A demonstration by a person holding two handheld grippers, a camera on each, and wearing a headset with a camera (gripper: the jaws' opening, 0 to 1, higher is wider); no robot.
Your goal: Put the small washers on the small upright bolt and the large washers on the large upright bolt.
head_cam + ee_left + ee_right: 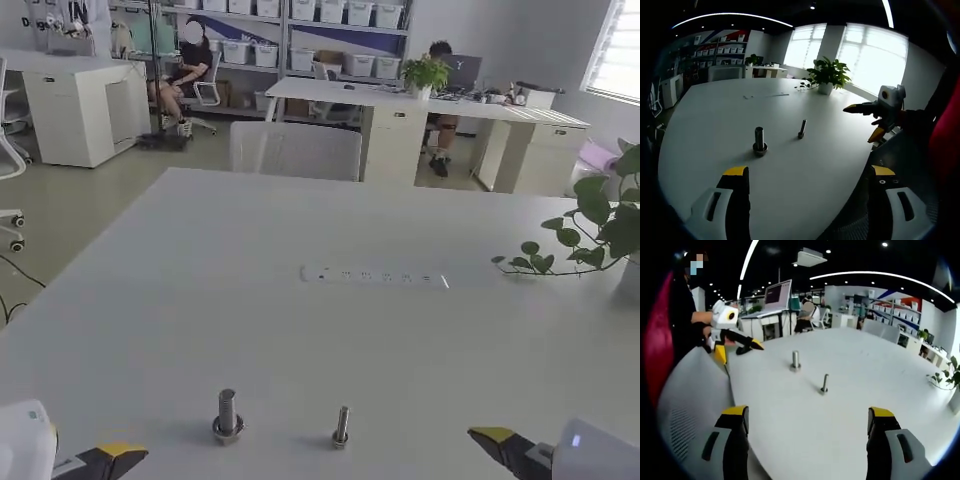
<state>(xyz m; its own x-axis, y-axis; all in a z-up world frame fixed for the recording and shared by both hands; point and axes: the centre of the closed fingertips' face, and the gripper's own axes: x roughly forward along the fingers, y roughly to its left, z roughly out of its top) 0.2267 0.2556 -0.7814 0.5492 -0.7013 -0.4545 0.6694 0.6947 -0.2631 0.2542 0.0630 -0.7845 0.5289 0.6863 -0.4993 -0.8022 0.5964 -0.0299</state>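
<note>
Two bolts stand upright on the white table [300, 330] near its front edge. The large bolt [228, 415] [759, 141] [795, 360] is on the left, with the thinner small bolt [341, 426] [802, 128] [825, 383] a short way to its right. My left gripper [120, 454] [809, 172] [738, 351] hovers at the front left, open, nothing between its yellow-tipped jaws. At the front right my right gripper [495, 437] [807, 412] [862, 122] is open too and holds nothing. Both grippers are well apart from the bolts.
A power strip [375, 275] is set into the table's middle. A potted plant [600, 230] [827, 75] trails leaves over the right side. A chair [295, 150] stands at the far edge. Desks, shelves and seated people lie beyond.
</note>
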